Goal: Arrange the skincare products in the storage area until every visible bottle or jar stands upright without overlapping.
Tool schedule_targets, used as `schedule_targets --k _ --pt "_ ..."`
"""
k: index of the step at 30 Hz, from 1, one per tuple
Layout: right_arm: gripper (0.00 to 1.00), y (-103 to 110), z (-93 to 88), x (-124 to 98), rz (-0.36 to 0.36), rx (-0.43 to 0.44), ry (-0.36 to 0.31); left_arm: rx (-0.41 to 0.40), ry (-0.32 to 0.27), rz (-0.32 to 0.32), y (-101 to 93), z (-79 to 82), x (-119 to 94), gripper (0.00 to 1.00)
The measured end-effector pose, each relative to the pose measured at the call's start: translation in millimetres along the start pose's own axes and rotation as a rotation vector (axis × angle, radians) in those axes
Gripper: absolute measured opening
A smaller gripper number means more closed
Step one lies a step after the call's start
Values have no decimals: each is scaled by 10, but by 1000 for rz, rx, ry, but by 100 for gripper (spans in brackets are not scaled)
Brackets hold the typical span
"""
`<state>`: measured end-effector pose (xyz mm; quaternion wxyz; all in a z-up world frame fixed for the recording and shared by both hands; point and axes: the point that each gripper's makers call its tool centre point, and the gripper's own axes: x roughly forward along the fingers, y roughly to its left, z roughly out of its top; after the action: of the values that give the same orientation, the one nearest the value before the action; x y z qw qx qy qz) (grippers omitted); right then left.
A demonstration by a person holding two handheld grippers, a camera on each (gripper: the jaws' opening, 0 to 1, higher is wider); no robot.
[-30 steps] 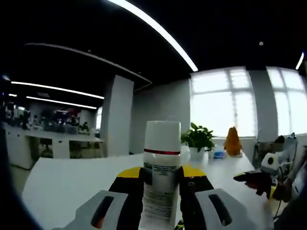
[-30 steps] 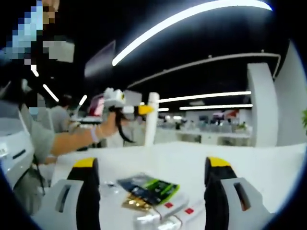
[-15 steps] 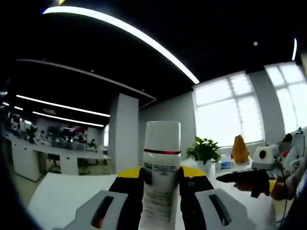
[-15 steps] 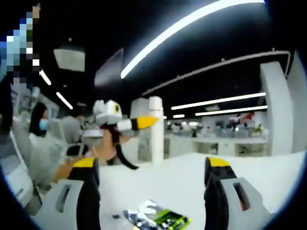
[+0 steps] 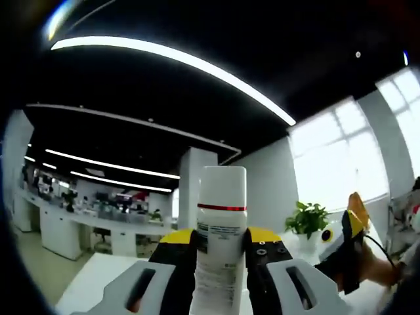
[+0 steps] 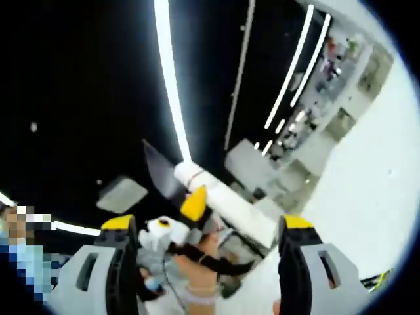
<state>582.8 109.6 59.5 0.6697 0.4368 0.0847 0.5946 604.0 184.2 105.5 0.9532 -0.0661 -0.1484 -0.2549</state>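
Observation:
A white bottle [image 5: 222,236] with a red band below its cap stands upright between the yellow-tipped jaws of my left gripper [image 5: 222,244], which is shut on it. In the right gripper view the same bottle [image 6: 226,197] shows slanted, held by the left gripper [image 6: 194,203] in a person's hand [image 6: 197,266]. My right gripper [image 6: 208,224] is open, with nothing between its jaws. It also reaches into the left gripper view as the right gripper [image 5: 344,252], low at the right.
A white table [image 5: 98,282] lies below the held bottle, with a potted plant [image 5: 308,220] at its far end by bright windows [image 5: 335,164]. The right gripper view is rolled and points mostly at the dark ceiling; white table surface [image 6: 374,210] shows at the right.
Both cameras tilted upward, and the right gripper view also rolled; the packets on the table left its picture. The bottle stays held in the left gripper, and the right gripper stays open.

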Motion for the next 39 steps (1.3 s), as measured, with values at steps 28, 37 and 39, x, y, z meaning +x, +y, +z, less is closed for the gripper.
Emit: schedule_targets --k 28,37,39 --pt "84 -330 -64 226 94 525 -150 -36 -151 -105 -558 -36 63 28" --pt "69 -319 -125 337 153 584 -121 10 -212 -110 -687 38 -29 27" --pt "71 -315 -73 353 164 594 -134 7 -218 -110 -686 40 -29 27"
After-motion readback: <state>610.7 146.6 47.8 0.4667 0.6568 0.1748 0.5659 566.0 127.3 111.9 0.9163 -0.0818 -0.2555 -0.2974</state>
